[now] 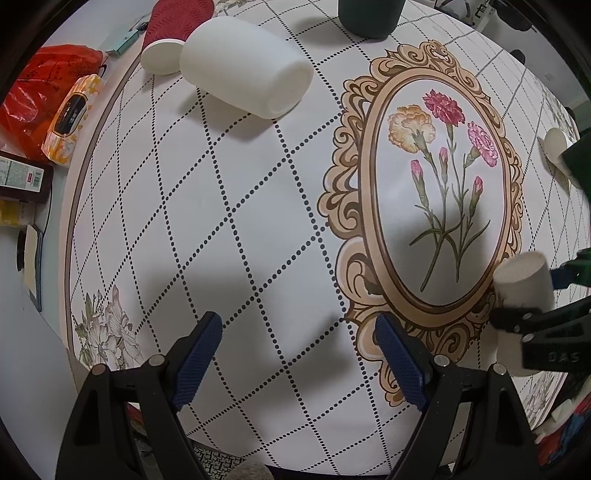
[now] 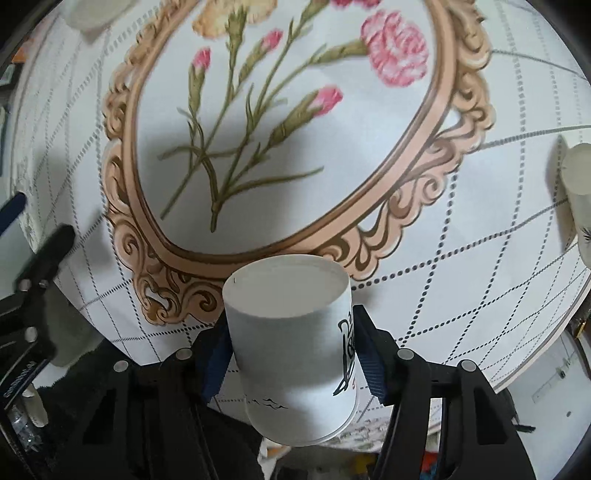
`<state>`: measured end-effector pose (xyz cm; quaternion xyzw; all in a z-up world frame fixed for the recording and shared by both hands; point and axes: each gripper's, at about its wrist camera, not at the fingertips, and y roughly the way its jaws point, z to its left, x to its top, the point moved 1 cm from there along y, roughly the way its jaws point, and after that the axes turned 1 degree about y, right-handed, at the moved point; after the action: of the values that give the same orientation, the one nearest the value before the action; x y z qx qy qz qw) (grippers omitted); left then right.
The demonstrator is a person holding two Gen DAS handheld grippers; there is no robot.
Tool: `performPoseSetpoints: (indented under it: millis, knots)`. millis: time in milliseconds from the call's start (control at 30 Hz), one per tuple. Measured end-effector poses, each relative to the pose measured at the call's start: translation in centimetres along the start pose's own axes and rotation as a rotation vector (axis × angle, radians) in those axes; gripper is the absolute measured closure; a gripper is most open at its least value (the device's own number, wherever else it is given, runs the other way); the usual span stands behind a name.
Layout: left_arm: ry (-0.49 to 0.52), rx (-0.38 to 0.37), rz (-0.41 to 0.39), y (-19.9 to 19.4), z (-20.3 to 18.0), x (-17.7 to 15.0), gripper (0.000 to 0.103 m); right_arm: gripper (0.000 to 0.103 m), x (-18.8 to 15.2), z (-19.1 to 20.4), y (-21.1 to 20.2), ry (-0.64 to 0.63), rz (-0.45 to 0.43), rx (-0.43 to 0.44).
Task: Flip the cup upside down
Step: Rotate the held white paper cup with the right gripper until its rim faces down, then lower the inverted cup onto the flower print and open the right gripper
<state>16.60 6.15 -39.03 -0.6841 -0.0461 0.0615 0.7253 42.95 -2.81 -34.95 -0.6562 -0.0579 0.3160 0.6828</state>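
My right gripper [image 2: 291, 347] is shut on a white paper cup [image 2: 295, 347] with black drawings on its side. It holds the cup above the near edge of the table, base end pointing away from the camera. The same cup [image 1: 524, 282] and right gripper [image 1: 532, 295] show at the right edge of the left wrist view. My left gripper [image 1: 299, 354] is open and empty, low over the patterned tablecloth [image 1: 258, 221], left of the oval flower frame [image 1: 439, 192].
A large white cup [image 1: 245, 68] lies on its side at the back, a red paper cup [image 1: 173, 35] beside it and a dark green cup [image 1: 369, 16] behind. Another white cup [image 2: 580, 199] stands at the right. Red bag and tissue pack [image 1: 72, 118] lie left.
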Motion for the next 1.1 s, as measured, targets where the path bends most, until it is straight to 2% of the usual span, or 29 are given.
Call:
performPoseSetpoints:
  millis: [133, 167, 367, 400, 467, 567, 667, 767, 867, 1100]
  knots:
    - [-0.007, -0.011, 0.012, 0.1, -0.3, 0.2, 0.018, 0.04, -1.2, -1.3, -2.4, 0.049, -0.167, 0.027]
    - [-0.009, -0.012, 0.014, 0.1, -0.3, 0.4, 0.018, 0.04, -2.5, -1.1, -3.1, 0.062, -0.212, 0.026]
    - [-0.022, -0.024, 0.036, 0.5, -0.3, 0.9, 0.018, 0.04, -5.3, -4.3, -7.6, 0.167, -0.562, 0.05]
    - [-0.025, -0.026, 0.04, 0.6, -0.2, 1.0, 0.018, 0.04, -6.0, -3.6, -6.4, 0.185, -0.619, 0.053]
    - [-0.031, -0.031, 0.049, 0.8, 0.0, 1.2, 0.018, 0.04, -7.4, -4.5, -6.7, 0.236, -0.755, 0.075]
    - [-0.031, -0.024, 0.056, 1.1, 0.3, 1.4, 0.018, 0.04, -8.6, -4.4, -3.7, 0.308, -0.878, 0.095]
    - [-0.019, -0.011, 0.052, 1.4, 0.2, 1.5, 0.018, 0.04, -9.5, -3.5, -0.3, 0.335, -0.944, 0.086]
    - [-0.009, -0.004, 0.051, 1.4, -0.2, 1.9, 0.018, 0.04, -10.5, -2.3, 1.2, 0.312, -0.972, 0.051]
    - [-0.003, -0.001, 0.046, 1.3, -0.5, 2.0, 0.018, 0.04, -10.5, -1.6, 2.9, 0.306, -0.964, 0.041]
    - [0.013, 0.001, 0.029, 0.6, -1.3, 1.8, 0.018, 0.039, -12.0, -1.0, 4.0, 0.285, -0.918, 0.03]
